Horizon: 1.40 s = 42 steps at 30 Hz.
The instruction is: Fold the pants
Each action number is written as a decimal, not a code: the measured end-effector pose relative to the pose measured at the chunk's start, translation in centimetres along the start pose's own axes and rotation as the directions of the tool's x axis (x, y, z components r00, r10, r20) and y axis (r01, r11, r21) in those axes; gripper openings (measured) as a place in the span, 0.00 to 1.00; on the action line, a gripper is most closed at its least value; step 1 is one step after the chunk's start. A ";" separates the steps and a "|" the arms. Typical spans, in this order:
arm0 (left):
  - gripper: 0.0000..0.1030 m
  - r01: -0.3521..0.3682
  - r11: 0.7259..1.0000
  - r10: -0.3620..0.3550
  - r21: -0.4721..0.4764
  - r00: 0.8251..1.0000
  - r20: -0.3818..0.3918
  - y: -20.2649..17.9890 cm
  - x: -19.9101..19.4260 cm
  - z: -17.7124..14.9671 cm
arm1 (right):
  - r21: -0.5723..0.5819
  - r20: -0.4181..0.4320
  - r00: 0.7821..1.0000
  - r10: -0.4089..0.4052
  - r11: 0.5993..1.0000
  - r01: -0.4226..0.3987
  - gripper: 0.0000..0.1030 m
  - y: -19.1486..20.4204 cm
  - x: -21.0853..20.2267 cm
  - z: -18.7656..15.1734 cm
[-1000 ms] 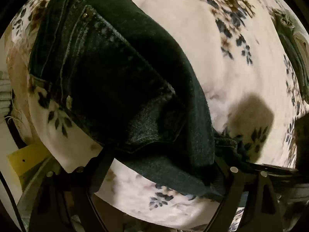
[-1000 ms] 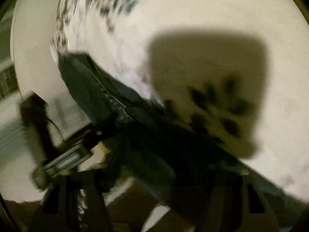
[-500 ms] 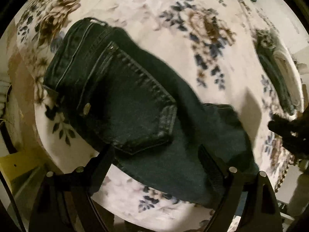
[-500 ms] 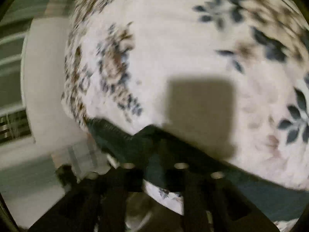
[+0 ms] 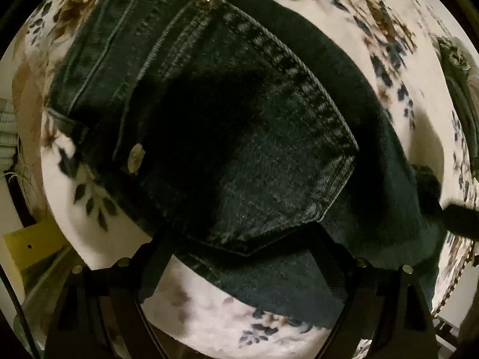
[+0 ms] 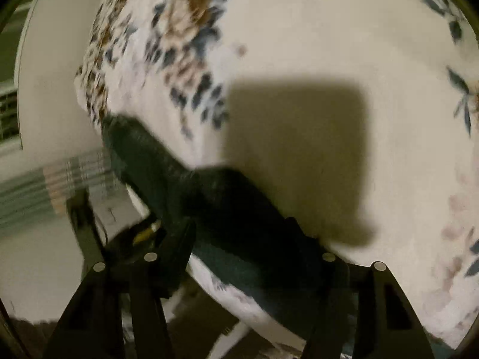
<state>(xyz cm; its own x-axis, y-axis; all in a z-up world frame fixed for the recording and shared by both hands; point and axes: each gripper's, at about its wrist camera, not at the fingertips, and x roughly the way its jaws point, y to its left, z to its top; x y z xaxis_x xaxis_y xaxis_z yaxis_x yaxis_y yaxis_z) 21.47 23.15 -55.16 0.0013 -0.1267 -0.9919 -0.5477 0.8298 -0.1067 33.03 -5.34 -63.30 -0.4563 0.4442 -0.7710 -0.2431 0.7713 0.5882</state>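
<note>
Your left claw point(image 5: 242, 263) hangs wide open, gripping nothing, over the folded dark denim pants point(image 5: 239, 137) on the floral cream blanket point(image 5: 344, 15). Your right claw point(image 6: 254, 257), jaws just opening, straddles denim at six o'clock, unpinched.

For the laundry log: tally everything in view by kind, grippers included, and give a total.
Dark denim pants: 1
Floral cover: 1
Pile of other clothes: 1
Grippers: 2, the left gripper and the right gripper, whose jaws have just been opening with the pants between them
Total: 5
</note>
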 end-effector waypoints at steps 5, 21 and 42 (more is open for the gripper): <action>0.86 0.001 1.000 -0.001 -0.004 1.000 -0.002 0.0 0.5 -0.1 | -0.073 0.025 0.996 -0.083 0.994 0.084 0.62 1.5 -0.7 -1.2; 0.87 -0.001 1.000 0.001 0.011 1.000 -0.006 -0.7 1.7 0.1 | -0.041 -0.136 0.971 0.196 0.978 -0.203 0.61 0.0 1.8 0.6; 0.89 -0.013 0.999 0.014 0.044 1.000 -0.022 -1.9 2.7 0.5 | -0.061 -0.106 0.983 0.147 0.986 -0.154 0.61 -2.2 1.0 4.1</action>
<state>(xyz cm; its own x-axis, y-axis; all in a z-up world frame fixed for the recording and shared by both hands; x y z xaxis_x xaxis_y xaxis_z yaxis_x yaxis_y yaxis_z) 22.93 21.47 -57.70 -0.0246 -0.1272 -0.9916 -0.5105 0.8544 -0.0969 36.66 -4.70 -66.35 -0.5753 0.5016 -0.6461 -0.2217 0.6647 0.7134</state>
